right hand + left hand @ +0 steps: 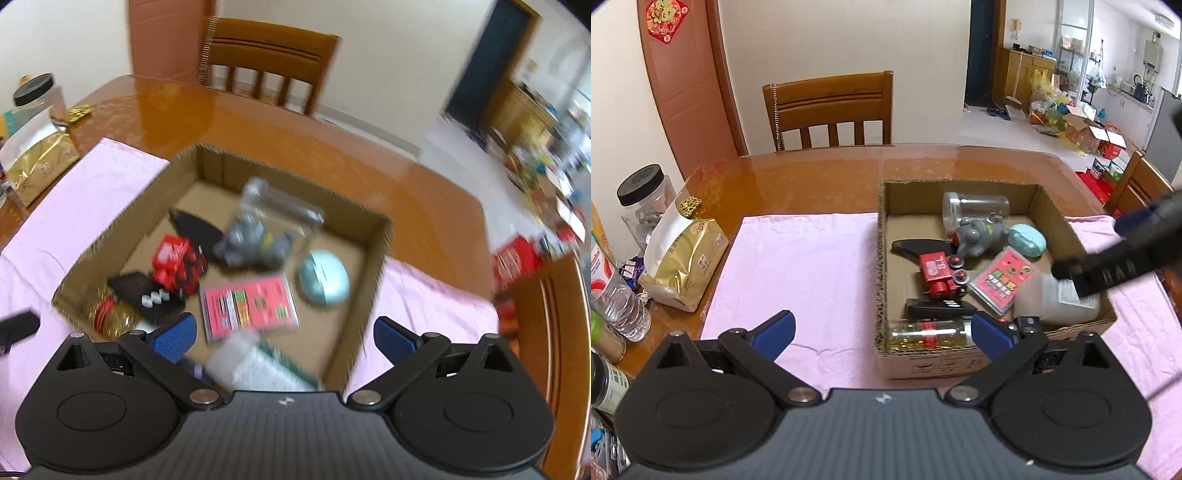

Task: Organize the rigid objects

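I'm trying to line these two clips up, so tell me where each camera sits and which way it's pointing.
Left wrist: on the left gripper, angled down over the pink cloth toward the cardboard box's left wall; own open fingers show, plus the right gripper reaching in from the right.
Right wrist: on the right gripper, open, tilted steeply down into the box; own fingers show; blurred.
Shared: the box, red toy, grey figure, wooden chair.
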### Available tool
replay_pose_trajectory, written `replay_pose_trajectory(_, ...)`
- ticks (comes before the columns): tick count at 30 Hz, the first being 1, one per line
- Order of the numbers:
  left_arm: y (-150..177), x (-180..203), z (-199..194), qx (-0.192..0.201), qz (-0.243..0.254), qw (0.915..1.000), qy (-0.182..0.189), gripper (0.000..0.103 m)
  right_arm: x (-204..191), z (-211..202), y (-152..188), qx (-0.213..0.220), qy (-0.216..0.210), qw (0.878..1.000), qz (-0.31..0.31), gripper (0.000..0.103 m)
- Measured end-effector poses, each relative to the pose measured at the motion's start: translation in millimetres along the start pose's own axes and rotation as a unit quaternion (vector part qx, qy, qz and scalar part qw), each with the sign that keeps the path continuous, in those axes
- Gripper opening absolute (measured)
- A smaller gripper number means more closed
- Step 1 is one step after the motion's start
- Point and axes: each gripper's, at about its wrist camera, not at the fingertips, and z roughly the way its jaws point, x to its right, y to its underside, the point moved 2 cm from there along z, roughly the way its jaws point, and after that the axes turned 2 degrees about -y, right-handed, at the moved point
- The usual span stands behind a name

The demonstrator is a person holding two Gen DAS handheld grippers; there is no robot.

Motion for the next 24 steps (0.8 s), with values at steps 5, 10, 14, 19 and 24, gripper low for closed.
replay_pose_trajectory(5, -4.7, 11.7, -7.4, -0.025, 0.002, 0.9997, -0.003, 0.101, -1.5, -28.8, 35.3, -0.003, 0.031, 0.998, 0.058, 0.103)
replay_pose_trajectory(10, -6.1, 21.2, -8.1, -0.047, 0.01, 0.9988, 0.011, 0.101, -1.7, -51.2, 60.0, -0.001, 0.028, 0.991, 0.129, 0.103)
replay_pose_trajectory(14, -7.4, 25.2, -10.9, -0.051, 0.011, 0.9985, 0.015, 0.101, -0.3, -65.4, 71.5, 0.003, 0.03, 0.987, 0.16, 0.103)
replay_pose_trajectory(19, -8.9, 29.7, -14.2, -0.051, 0.013, 0.9985, 0.015, 0.101, 0.5, -75.2, 75.7, 0.013, 0.029, 0.984, 0.175, 0.103)
replay_pose_trajectory(24, -9.7, 30.3, -16.1, -0.05, 0.012, 0.9986, 0.009, 0.101, -1.1, -79.5, 76.1, 0.018, 0.025, 0.983, 0.18, 0.103)
